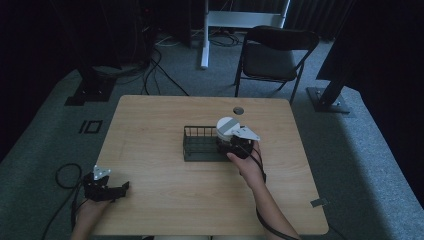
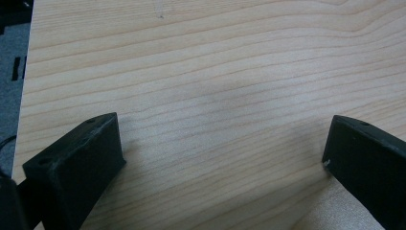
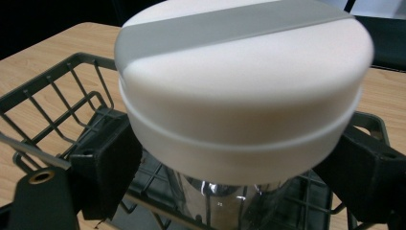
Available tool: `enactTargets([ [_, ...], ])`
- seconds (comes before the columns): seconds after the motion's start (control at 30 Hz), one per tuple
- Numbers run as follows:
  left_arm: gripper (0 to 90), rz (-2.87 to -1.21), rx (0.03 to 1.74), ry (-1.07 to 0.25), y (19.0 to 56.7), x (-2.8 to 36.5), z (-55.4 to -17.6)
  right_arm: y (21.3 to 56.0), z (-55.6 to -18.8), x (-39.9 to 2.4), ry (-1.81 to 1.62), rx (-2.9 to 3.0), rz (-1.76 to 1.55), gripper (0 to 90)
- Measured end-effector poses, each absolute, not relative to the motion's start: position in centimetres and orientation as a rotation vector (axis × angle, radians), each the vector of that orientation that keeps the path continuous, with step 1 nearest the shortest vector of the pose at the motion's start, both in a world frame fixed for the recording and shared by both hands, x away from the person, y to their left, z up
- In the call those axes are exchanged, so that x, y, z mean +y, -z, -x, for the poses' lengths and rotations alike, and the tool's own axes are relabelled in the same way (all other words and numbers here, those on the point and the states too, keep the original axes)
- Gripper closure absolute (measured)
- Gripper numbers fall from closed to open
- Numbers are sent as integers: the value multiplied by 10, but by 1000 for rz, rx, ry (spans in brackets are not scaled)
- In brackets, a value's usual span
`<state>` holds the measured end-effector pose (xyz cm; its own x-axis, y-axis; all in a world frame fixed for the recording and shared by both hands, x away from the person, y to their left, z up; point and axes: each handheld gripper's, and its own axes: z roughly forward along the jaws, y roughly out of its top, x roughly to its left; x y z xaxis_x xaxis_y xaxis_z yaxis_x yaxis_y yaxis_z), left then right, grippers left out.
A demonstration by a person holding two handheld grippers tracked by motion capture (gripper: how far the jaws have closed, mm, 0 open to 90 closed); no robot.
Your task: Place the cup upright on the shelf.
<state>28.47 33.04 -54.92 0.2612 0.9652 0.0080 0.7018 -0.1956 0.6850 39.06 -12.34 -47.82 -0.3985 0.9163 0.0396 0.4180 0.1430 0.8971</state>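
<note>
Left gripper point(image 1: 107, 189) is sitting at the lower left of the high view, at the near-left table corner, held by one hand point(image 1: 90, 210). In the left gripper view its jaws are standing wide apart over bare wood, nothing between them.

Right gripper point(image 1: 235, 145) is sitting just right of centre in the high view, held by the other hand point(image 1: 250, 167), at the right end of the wire basket point(image 1: 200, 145). Its jaws are closing on one jar point(image 3: 230, 201) from both sides; in the right gripper view the left and right pads are pressing just under the lid.

Jar: clear, shiny body, topped with a wide round white lid point(image 3: 244, 91) carrying a grey band across the top. The lid is taking up the upper centre of the right gripper view; the body is showing below it at bottom centre, over the basket's grid floor.

Count: one jar, one dark green wire basket, two grippers, one wooden table point(image 1: 150, 200). One dark folding chair point(image 1: 275, 52) is standing beyond the table, upper centre-right of the high view.
</note>
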Motion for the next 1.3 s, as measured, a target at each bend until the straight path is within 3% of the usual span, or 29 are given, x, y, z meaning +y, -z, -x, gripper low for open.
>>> enactTargets([
  [1.3, 2, -1971, 1504, -605, 549, 330, -285, 480, -347, -175, -1231, 1868, -1240, 130],
])
